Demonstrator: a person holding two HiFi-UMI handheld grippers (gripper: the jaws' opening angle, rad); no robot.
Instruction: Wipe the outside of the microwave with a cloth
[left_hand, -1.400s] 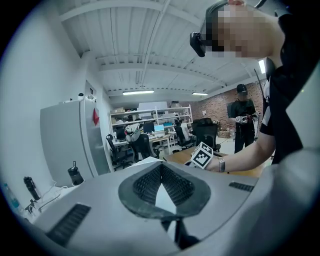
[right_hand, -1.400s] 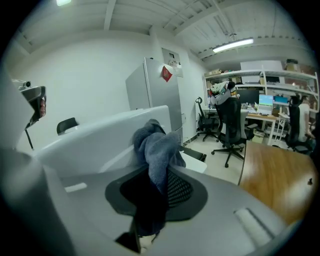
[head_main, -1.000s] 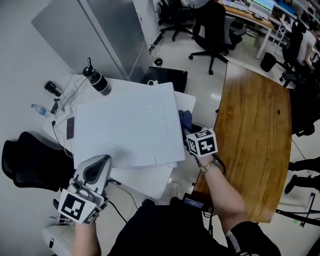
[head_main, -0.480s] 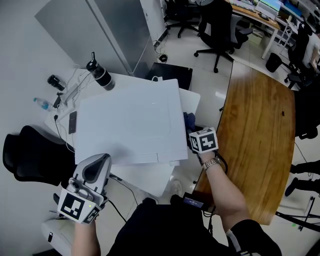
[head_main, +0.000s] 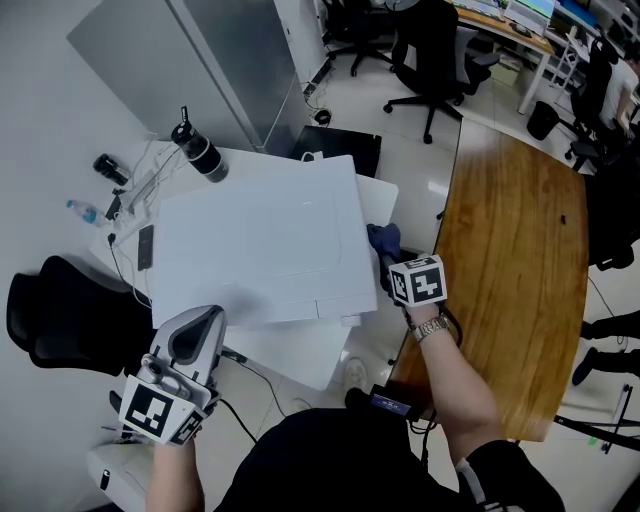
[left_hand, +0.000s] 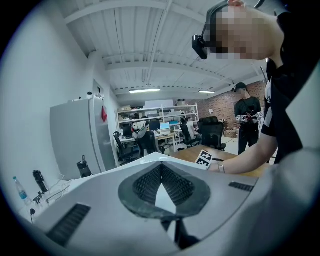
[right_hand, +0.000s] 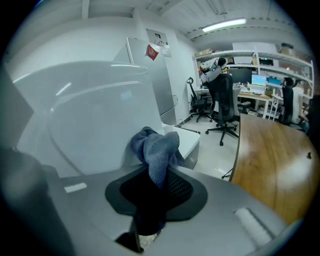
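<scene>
The white microwave (head_main: 260, 250) fills the middle of the head view, seen from above. My right gripper (head_main: 392, 265) is at its right side, shut on a bunched blue cloth (head_main: 383, 238). In the right gripper view the cloth (right_hand: 155, 150) sticks out past the jaws and lies against the microwave's white side wall (right_hand: 90, 115). My left gripper (head_main: 200, 320) hovers off the microwave's near left corner, shut and holding nothing. In the left gripper view its pads (left_hand: 150, 182) meet at the tips with only the microwave's top (left_hand: 165, 159) beyond them.
A black bottle (head_main: 198, 152), a small water bottle (head_main: 82, 210), a phone (head_main: 146, 247) and cables lie on the white table (head_main: 290, 355) left of the microwave. A wooden table (head_main: 510, 260) stands right, a black chair (head_main: 60, 320) left, a grey fridge (head_main: 190, 70) behind.
My right gripper has slid a little lower and nearer along the microwave's right side with the cloth. The left gripper has stayed put.
</scene>
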